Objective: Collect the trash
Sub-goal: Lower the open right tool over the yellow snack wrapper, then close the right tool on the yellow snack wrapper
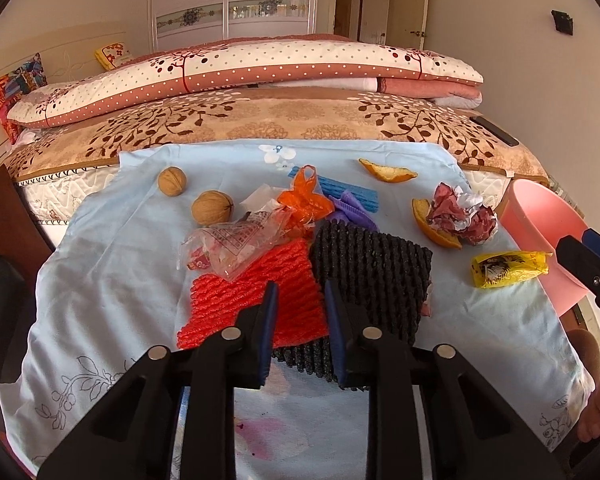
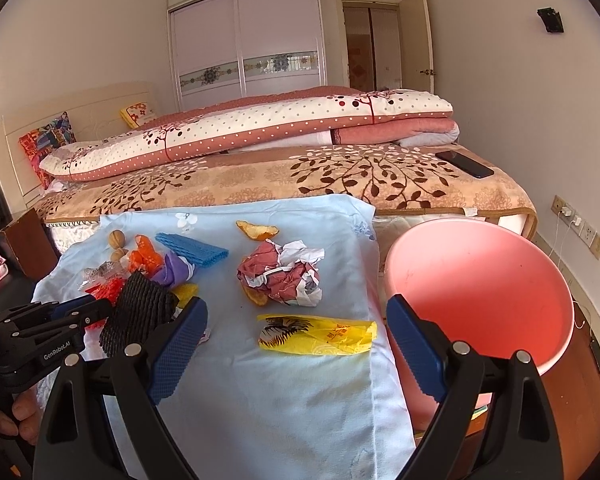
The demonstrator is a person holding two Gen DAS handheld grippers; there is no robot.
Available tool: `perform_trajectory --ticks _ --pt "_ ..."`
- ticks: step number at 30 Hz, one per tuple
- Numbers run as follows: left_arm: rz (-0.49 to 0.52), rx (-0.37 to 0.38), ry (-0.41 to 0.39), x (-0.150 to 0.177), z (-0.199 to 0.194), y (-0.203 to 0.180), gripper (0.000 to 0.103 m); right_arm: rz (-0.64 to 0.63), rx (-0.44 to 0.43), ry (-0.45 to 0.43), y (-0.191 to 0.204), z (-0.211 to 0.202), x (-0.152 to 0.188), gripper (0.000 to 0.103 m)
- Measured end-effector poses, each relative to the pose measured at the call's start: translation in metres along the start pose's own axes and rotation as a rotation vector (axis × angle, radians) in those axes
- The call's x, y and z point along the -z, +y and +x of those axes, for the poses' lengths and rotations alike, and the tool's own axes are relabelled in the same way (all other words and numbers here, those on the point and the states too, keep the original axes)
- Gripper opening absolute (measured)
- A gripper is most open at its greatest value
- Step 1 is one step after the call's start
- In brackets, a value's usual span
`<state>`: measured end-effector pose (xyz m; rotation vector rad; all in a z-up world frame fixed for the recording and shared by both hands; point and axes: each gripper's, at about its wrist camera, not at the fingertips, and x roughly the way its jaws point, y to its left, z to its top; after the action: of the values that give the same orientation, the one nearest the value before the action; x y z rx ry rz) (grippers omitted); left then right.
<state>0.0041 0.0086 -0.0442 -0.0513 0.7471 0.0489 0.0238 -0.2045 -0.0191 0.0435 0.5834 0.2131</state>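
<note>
Trash lies on a light blue cloth [image 1: 112,280]. My left gripper [image 1: 300,300] is open, its fingers just over the near edge of a red foam net [image 1: 256,300] and a black foam net [image 1: 372,276]. A clear wrapper [image 1: 236,244], an orange bag [image 1: 306,200], two walnuts [image 1: 212,208], orange peels [image 1: 386,172], crumpled paper [image 1: 460,212] and a yellow wrapper [image 1: 508,268] lie around. My right gripper [image 2: 296,320] is wide open and empty, just before the yellow wrapper [image 2: 316,334]. The pink bin [image 2: 484,288] stands right of it.
A bed with folded quilts [image 2: 260,132] lies behind the cloth, a black phone [image 2: 464,163] on its right corner. A blue foam net [image 2: 192,252] and purple scraps [image 2: 176,272] sit at the back of the pile. A wall with sockets [image 2: 576,224] is at the right.
</note>
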Motion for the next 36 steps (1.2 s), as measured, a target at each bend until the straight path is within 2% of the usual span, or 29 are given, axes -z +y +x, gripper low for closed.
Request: perform_trajectory --ticks 3,6,17,24,31,33,36 --pt "-0.014 0.007 0.0 -0.001 0.0 0.003 0.012 -0.009 0.0 0.005 0.003 0.001 0.0 0.09" --pt "-0.026 0.013 -0.009 -0.002 -0.002 0.006 0.009 -0.017 -0.001 0.01 0.005 0.002 0.0 0.09" --pt "-0.086 0.098 -0.082 -0.013 -0.02 0.022 0.007 -0.018 -0.01 0.065 0.007 0.014 0.005 0.09" --pt "-0.084 0.154 -0.127 -0.022 -0.034 0.021 0.007 -0.02 -0.021 0.132 0.002 0.034 0.004 0.09" --pt "-0.08 0.197 -0.116 -0.024 -0.035 0.019 0.007 -0.252 -0.115 0.198 0.008 0.05 -0.019 0.09" --pt "-0.086 0.213 -0.112 -0.025 -0.036 0.02 0.006 -0.333 -0.111 0.224 0.009 0.058 -0.016 0.09" --pt "-0.091 0.229 -0.112 -0.028 -0.039 0.02 0.006 -0.383 -0.109 0.268 0.007 0.072 -0.008 0.09"
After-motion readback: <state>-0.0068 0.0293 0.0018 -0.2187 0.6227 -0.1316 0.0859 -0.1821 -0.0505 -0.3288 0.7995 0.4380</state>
